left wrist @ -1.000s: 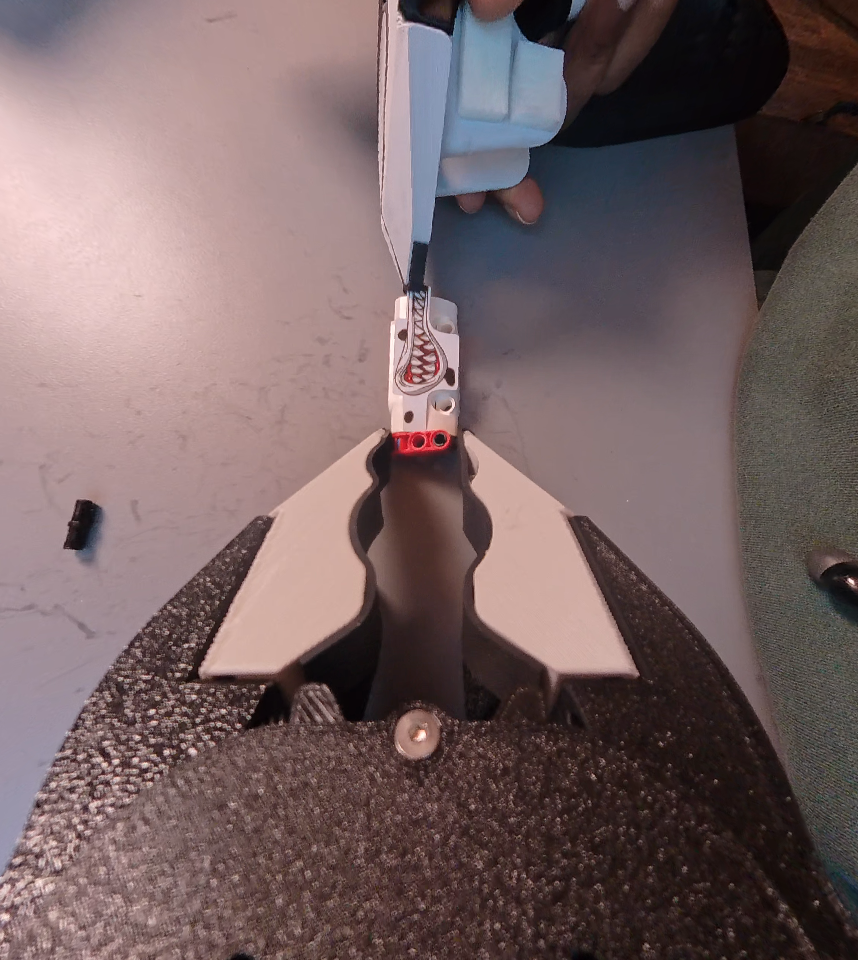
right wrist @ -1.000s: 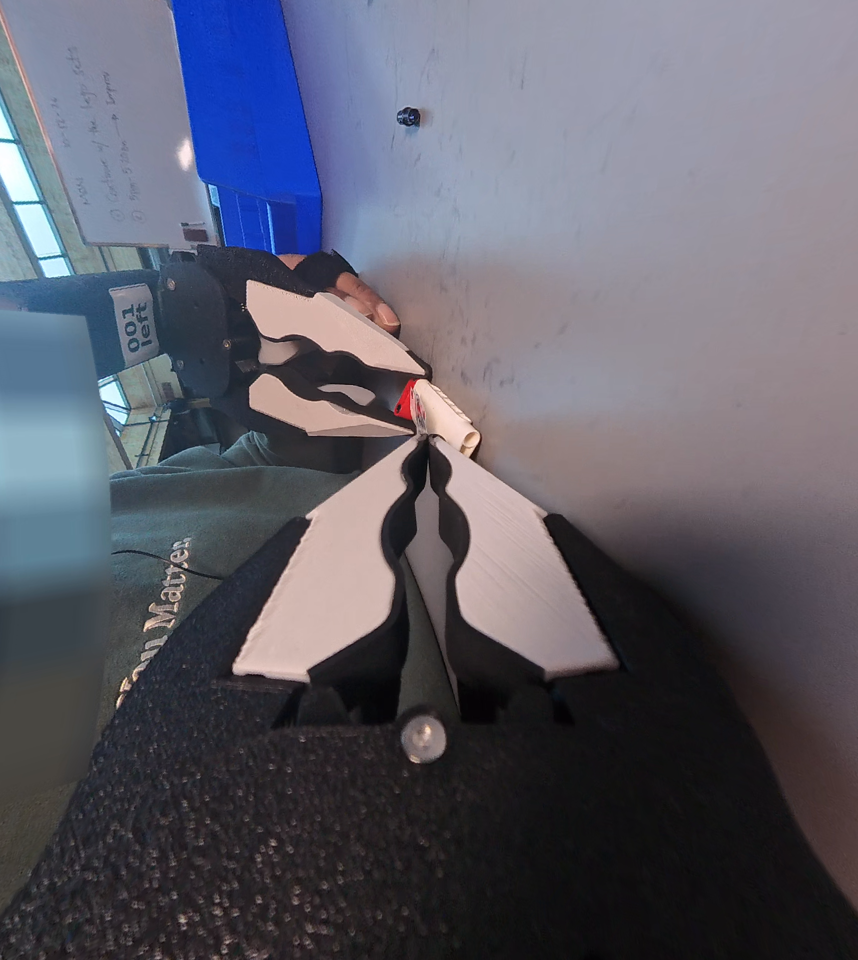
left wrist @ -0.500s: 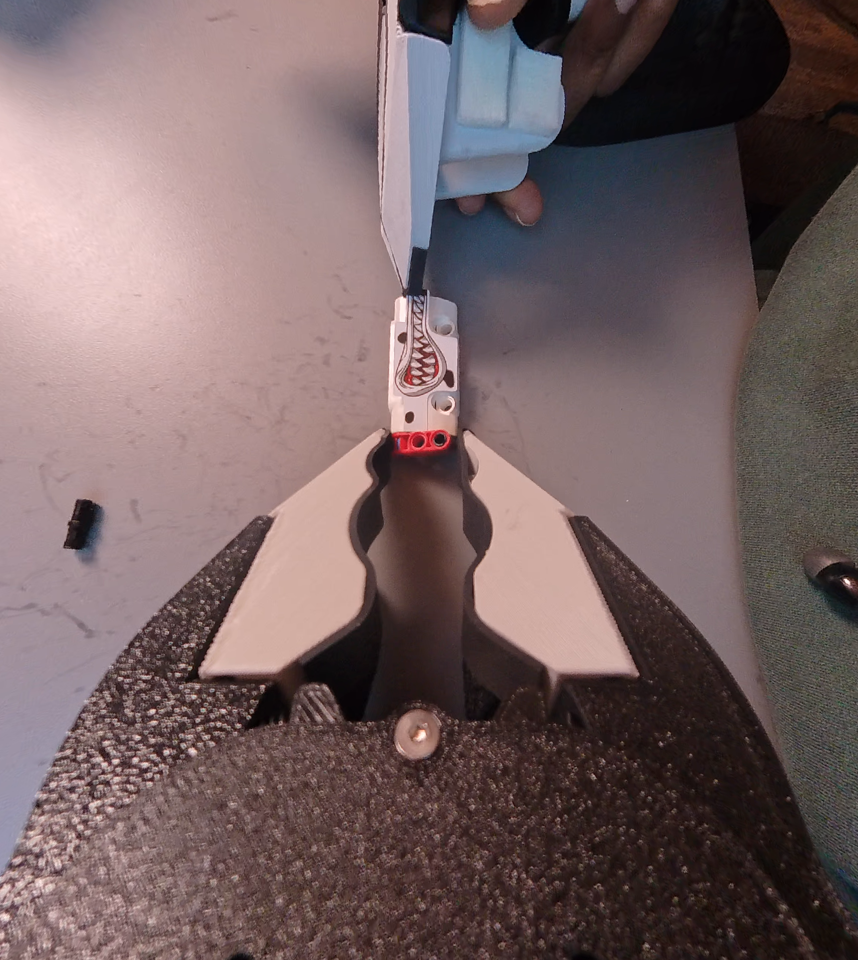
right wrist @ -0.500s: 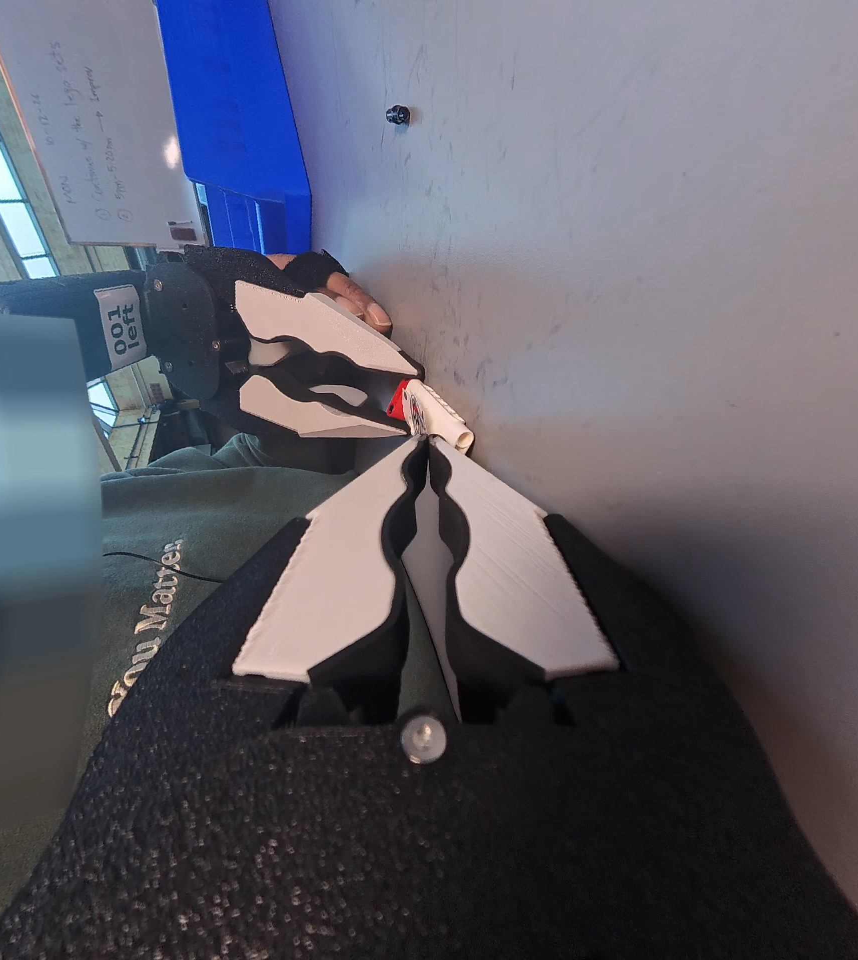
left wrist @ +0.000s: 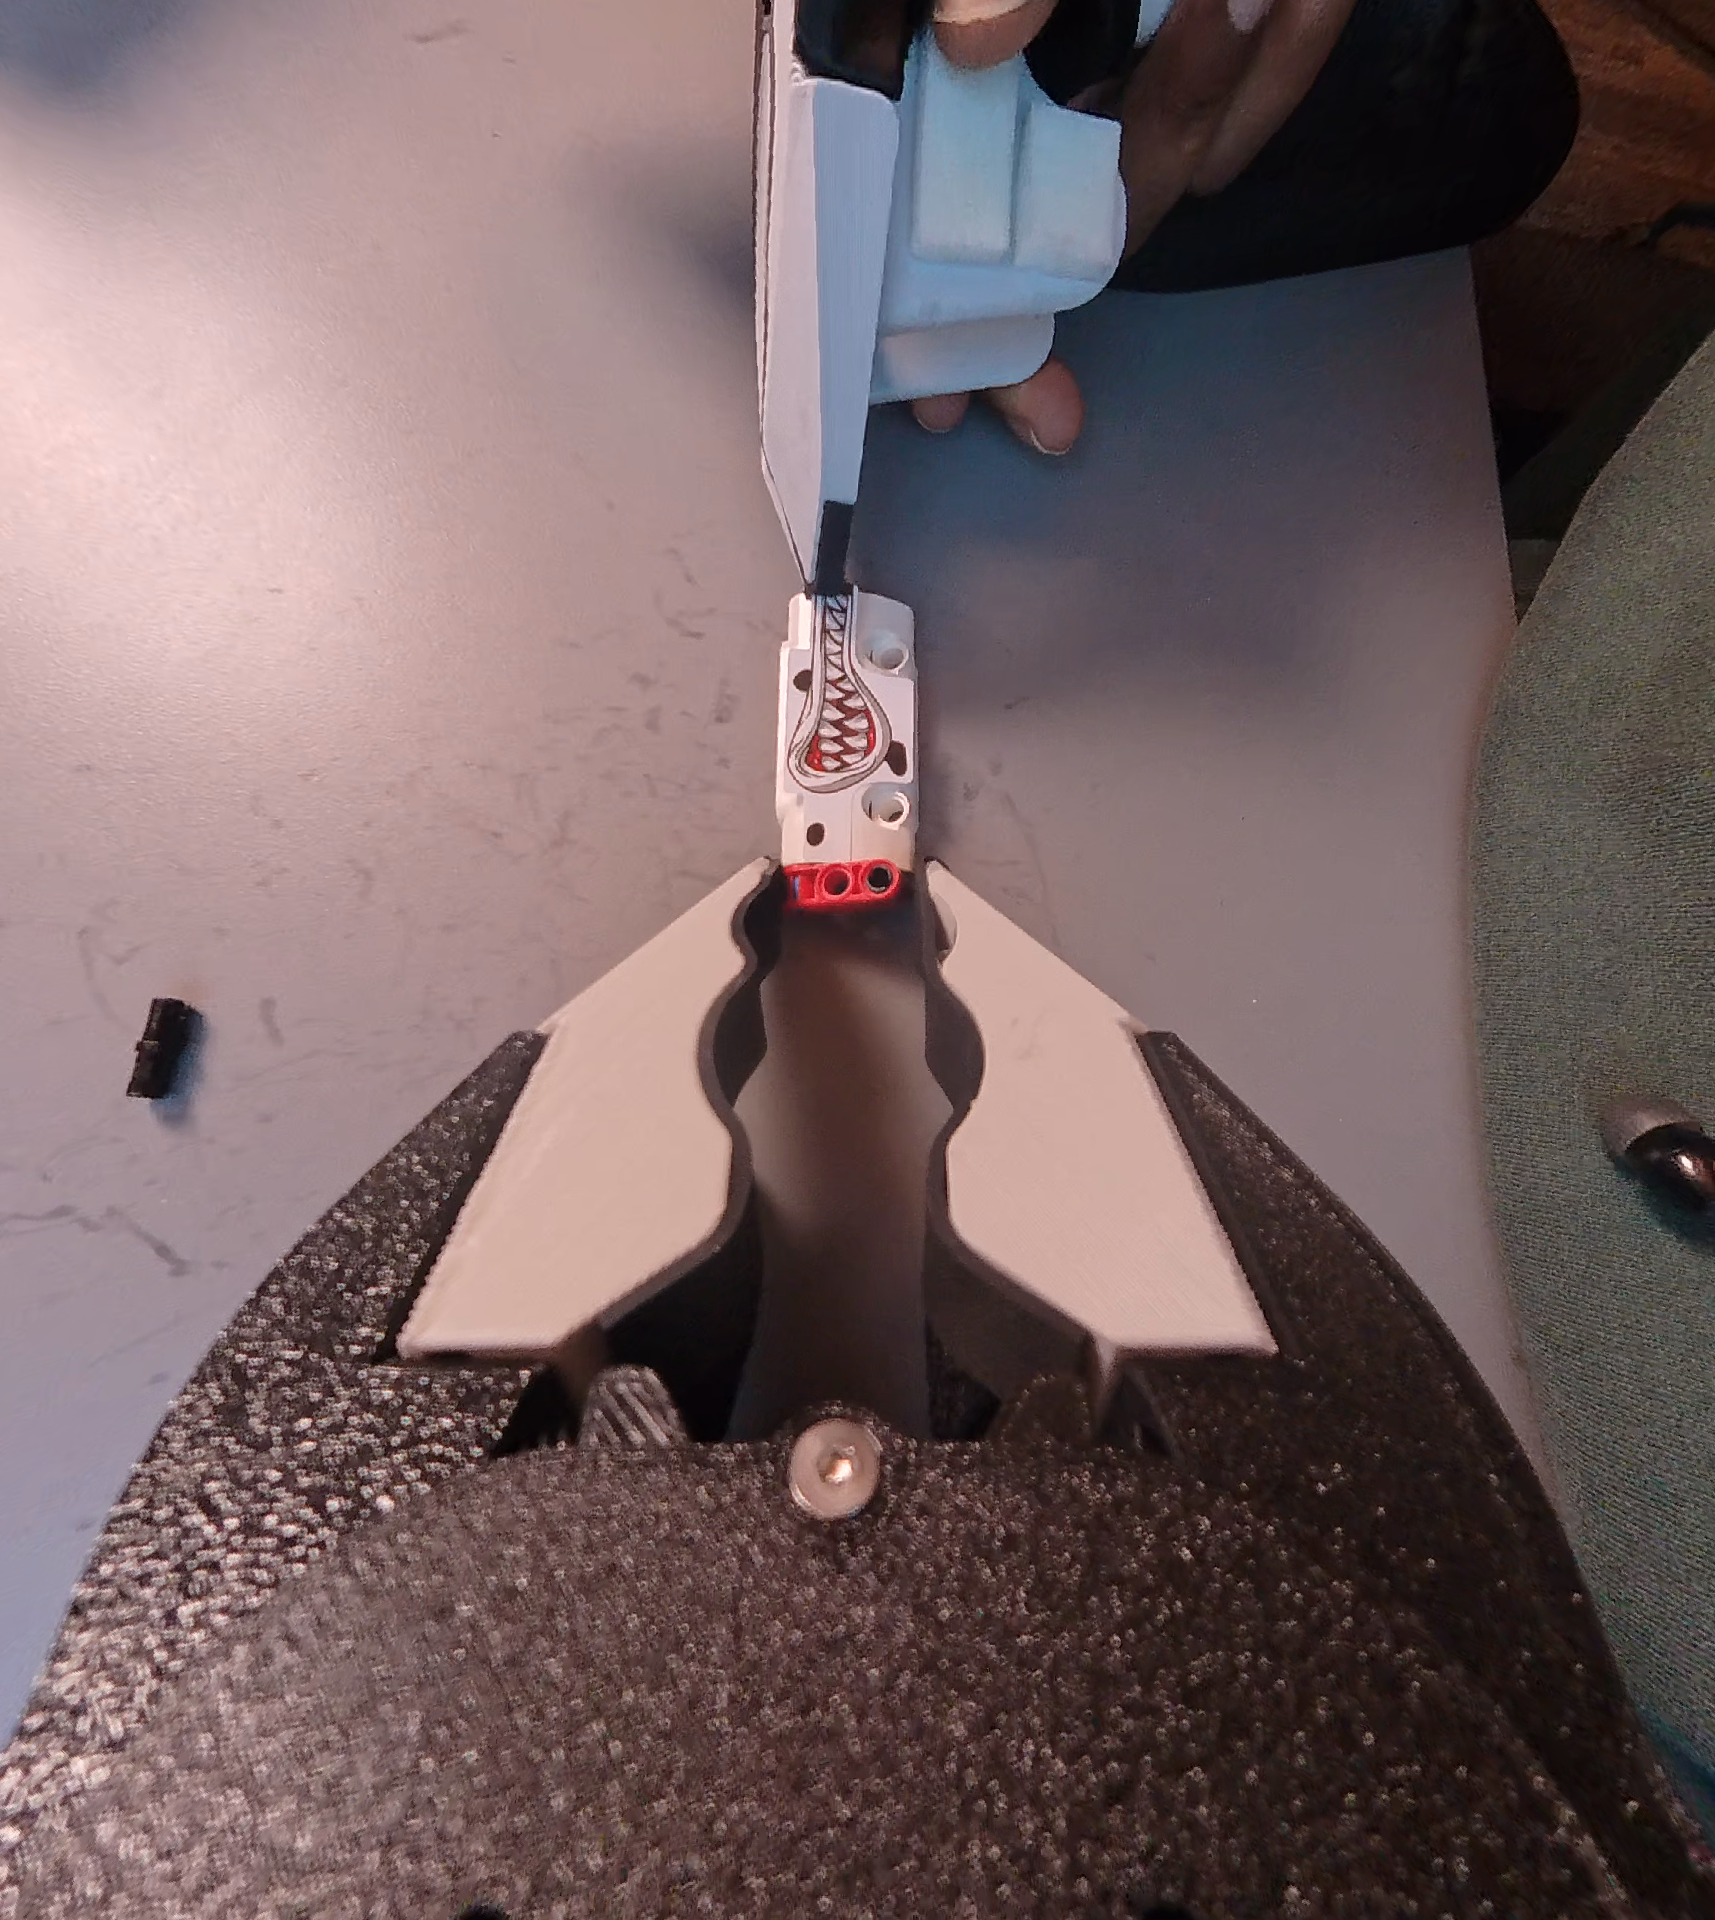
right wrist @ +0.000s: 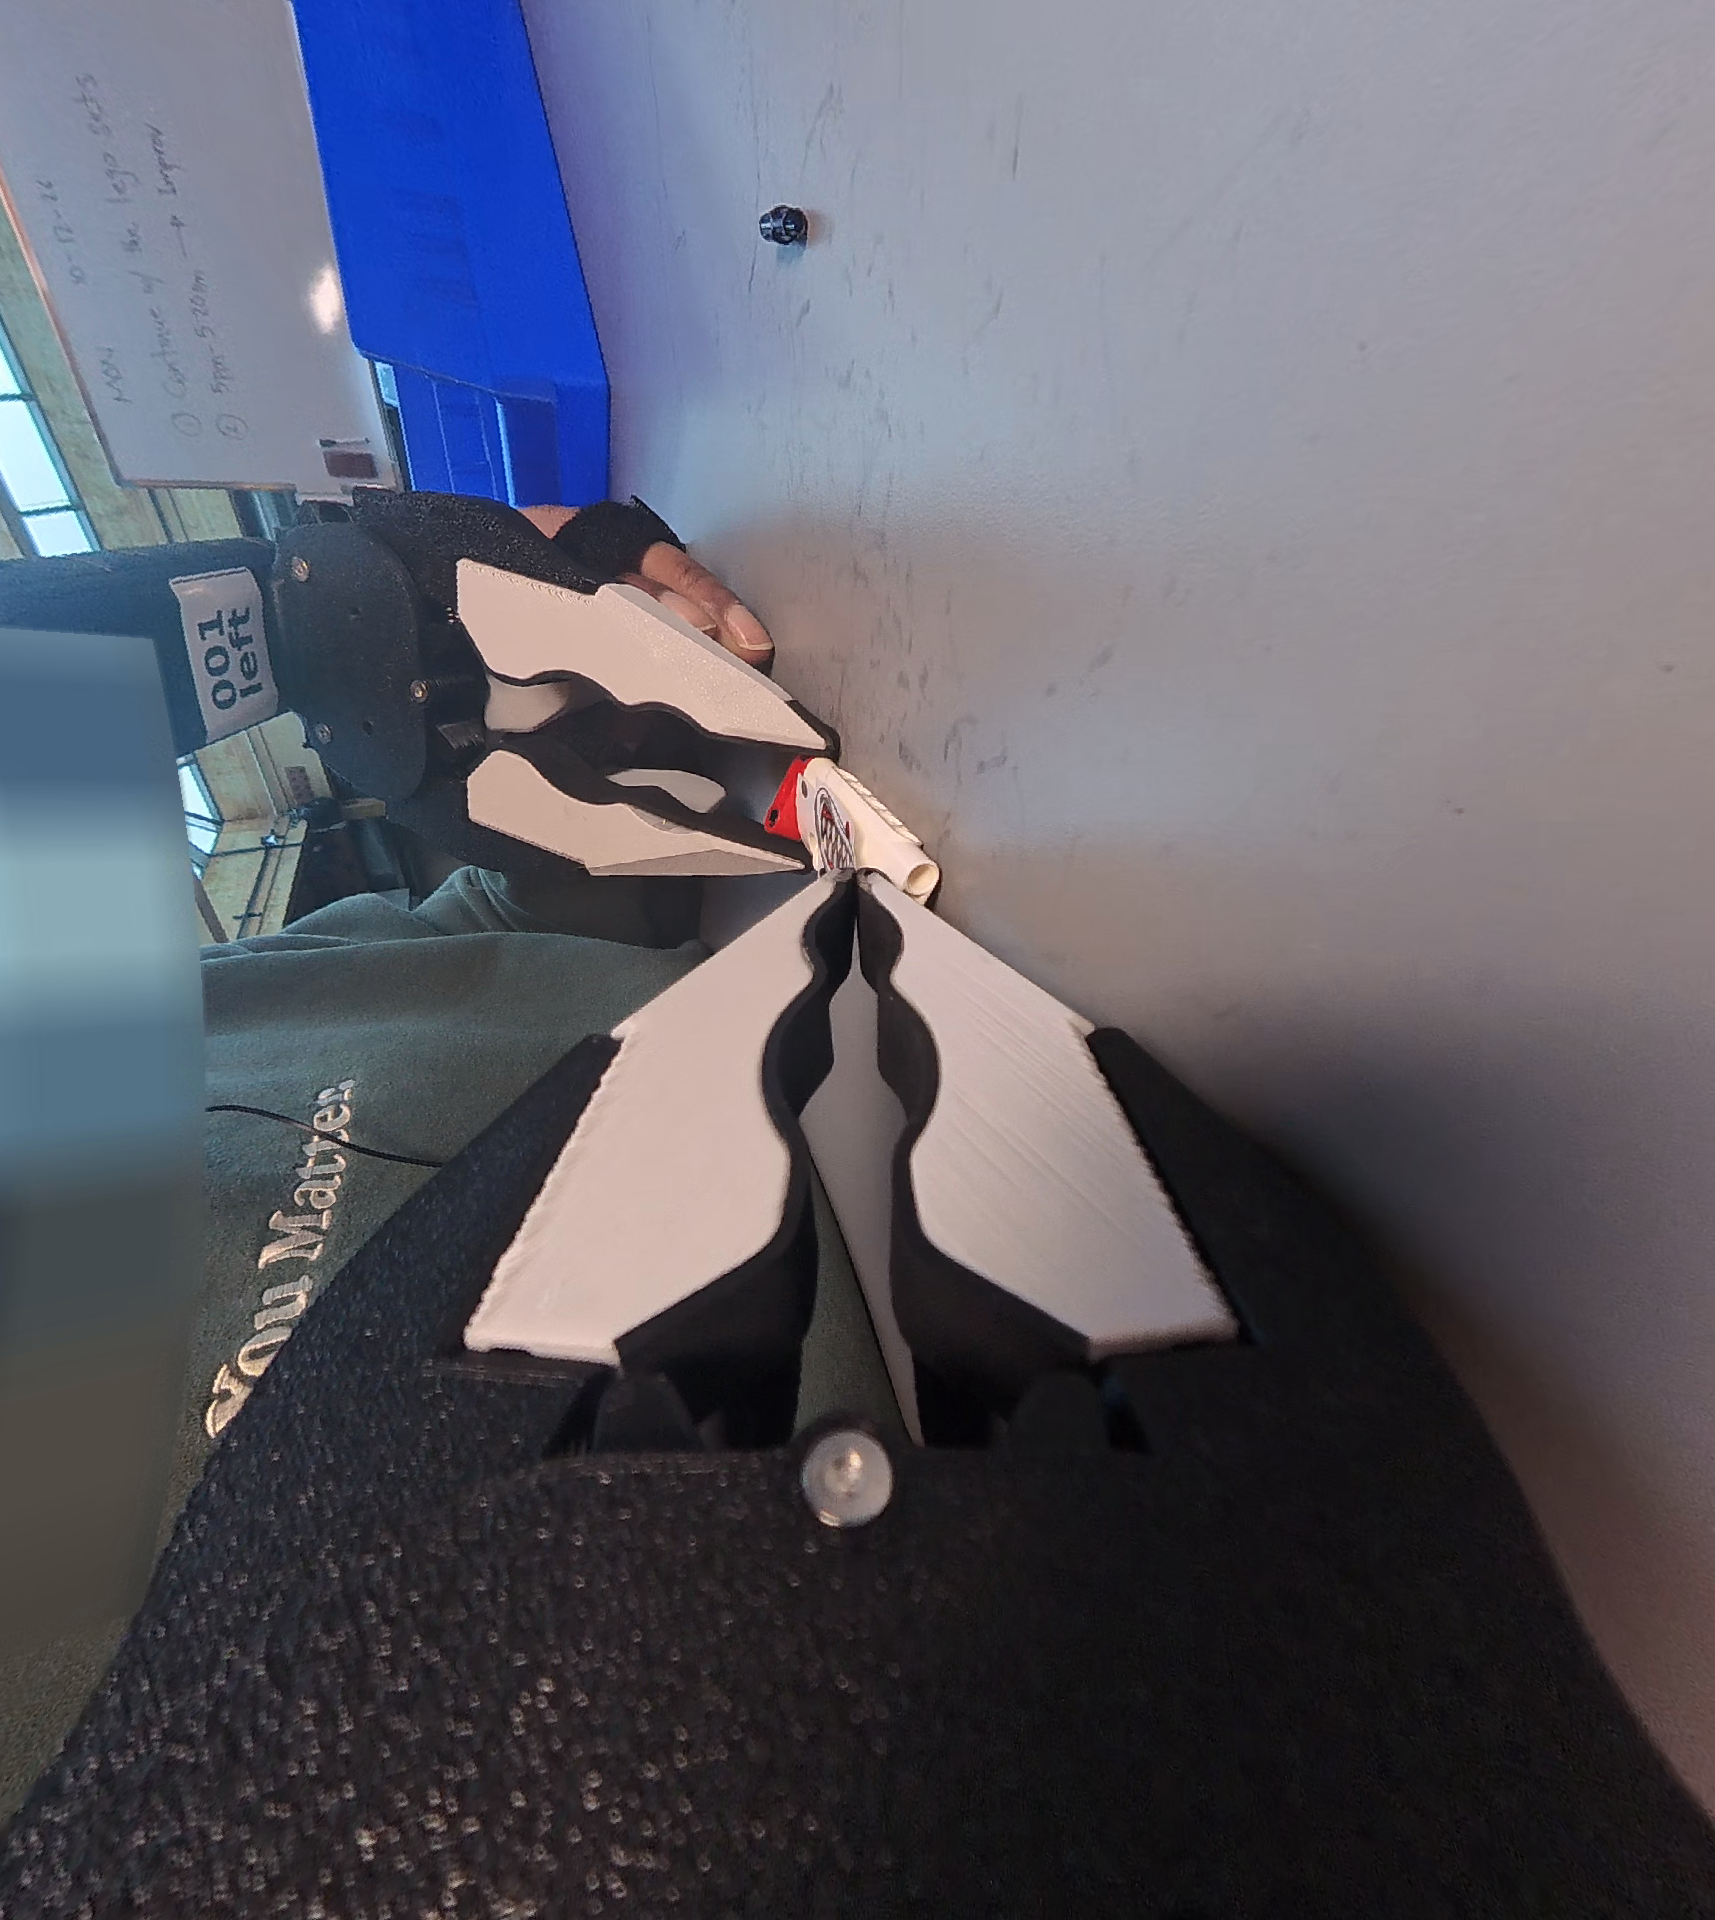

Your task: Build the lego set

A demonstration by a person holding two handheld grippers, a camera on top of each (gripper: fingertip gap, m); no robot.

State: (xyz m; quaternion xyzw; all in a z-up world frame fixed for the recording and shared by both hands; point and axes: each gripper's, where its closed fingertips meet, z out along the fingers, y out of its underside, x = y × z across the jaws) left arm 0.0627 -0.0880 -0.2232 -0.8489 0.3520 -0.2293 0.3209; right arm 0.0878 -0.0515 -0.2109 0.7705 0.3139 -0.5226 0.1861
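A small lego assembly lies on the grey table [left wrist: 313,520]: a white panel with a shark-mouth print [left wrist: 848,727] on a red beam with holes [left wrist: 842,888]. My left gripper [left wrist: 848,878] is shut on its red end. My right gripper [right wrist: 842,883] comes in from the far side and is shut on the thin far edge of the white panel [right wrist: 832,826]. In the left wrist view the right gripper's fingertip [left wrist: 832,551] touches the panel's top end. In the right wrist view the left gripper [right wrist: 806,805] straddles the red end [right wrist: 785,810].
A loose black pin [left wrist: 162,1049] lies on the table to the left and also shows in the right wrist view [right wrist: 780,223]. A blue bin [right wrist: 458,260] and a whiteboard [right wrist: 157,260] stand beyond. A person's green shirt [left wrist: 1663,831] with an earbud [left wrist: 1684,1153] is at the table's edge. About 6 cm separates my left fingertips from my right. The left tips stand about 10 cm off the loose black pin [left wrist: 162,1049].
Almost nothing. Both grippers keep their hold on the assembly, and the right wrist view has shifted very slightly.
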